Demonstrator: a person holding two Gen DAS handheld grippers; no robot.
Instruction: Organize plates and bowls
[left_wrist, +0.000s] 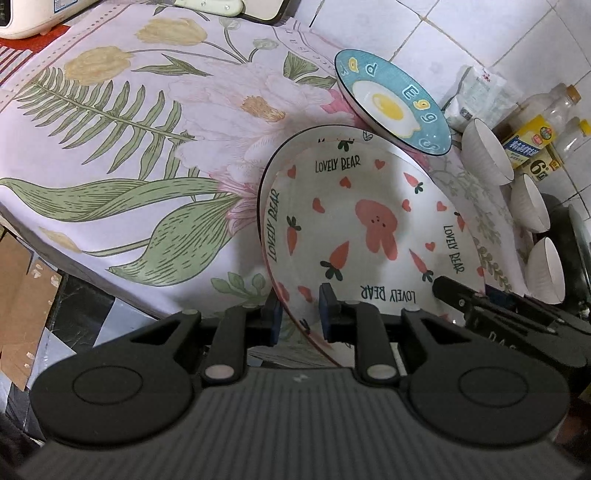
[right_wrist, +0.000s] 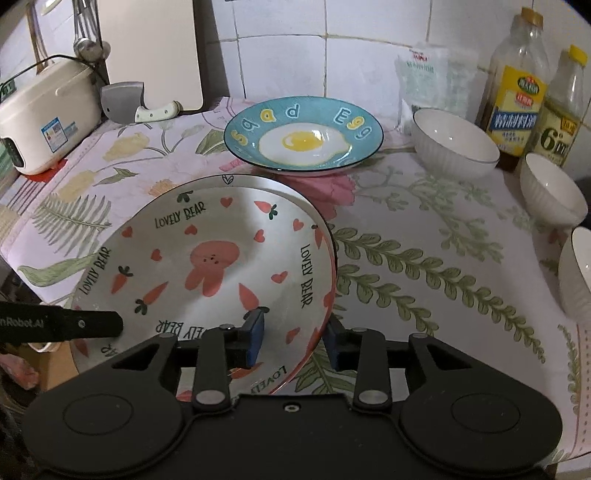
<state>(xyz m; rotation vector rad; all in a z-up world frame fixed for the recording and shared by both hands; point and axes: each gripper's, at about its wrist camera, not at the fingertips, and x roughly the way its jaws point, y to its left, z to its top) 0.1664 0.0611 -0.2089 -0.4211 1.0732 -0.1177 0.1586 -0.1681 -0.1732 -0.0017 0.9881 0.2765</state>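
Note:
A white "Lovely Bear" plate (left_wrist: 369, 221) (right_wrist: 207, 258) with a pink rim lies over a second plate with a black rim (left_wrist: 280, 147) (right_wrist: 258, 178) on the floral cloth. My left gripper (left_wrist: 301, 319) is shut on the top plate's near-left rim. My right gripper (right_wrist: 295, 341) straddles the near-right rim, open, with its pads off the plate. Each gripper's black finger shows in the other's view. A blue fried-egg plate (left_wrist: 391, 101) (right_wrist: 303, 140) sits behind. Three white bowls (right_wrist: 454, 144) (right_wrist: 550, 188) (right_wrist: 576, 273) line the right side.
Two oil bottles (right_wrist: 517, 88) (right_wrist: 561, 110) and a plastic bag (right_wrist: 428, 77) stand against the tiled wall at back right. A rice cooker (right_wrist: 44, 114), a cleaver (right_wrist: 122, 101) and a cutting board (right_wrist: 151, 55) are at back left. The counter drops off at the left, above cardboard (left_wrist: 22, 295).

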